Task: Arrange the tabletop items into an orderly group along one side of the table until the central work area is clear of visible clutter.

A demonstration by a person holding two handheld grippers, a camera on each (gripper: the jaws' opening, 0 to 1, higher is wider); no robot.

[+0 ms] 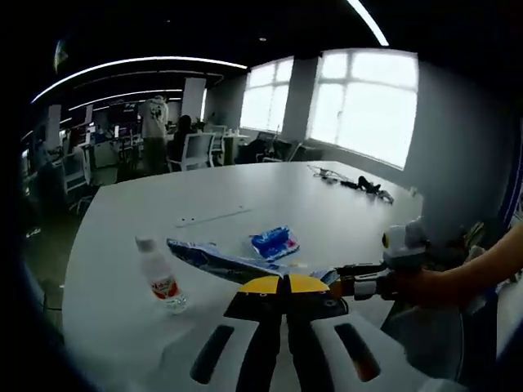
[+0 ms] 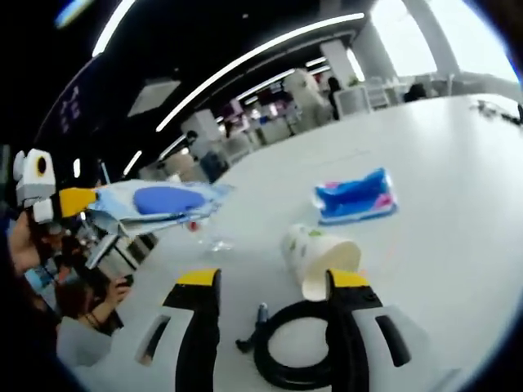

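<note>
White tabletop (image 1: 245,204) is carrying a blue pouch (image 1: 274,242) mid-surface and a small bottle (image 1: 162,282) nearer its edge. Left tongs (image 1: 284,284) are pinching a long blue-white packet (image 1: 216,259), lifted. Right tongs (image 2: 274,279) are spread, flanking a tipped paper cup (image 2: 317,256) above a black cable (image 2: 290,347).
</note>
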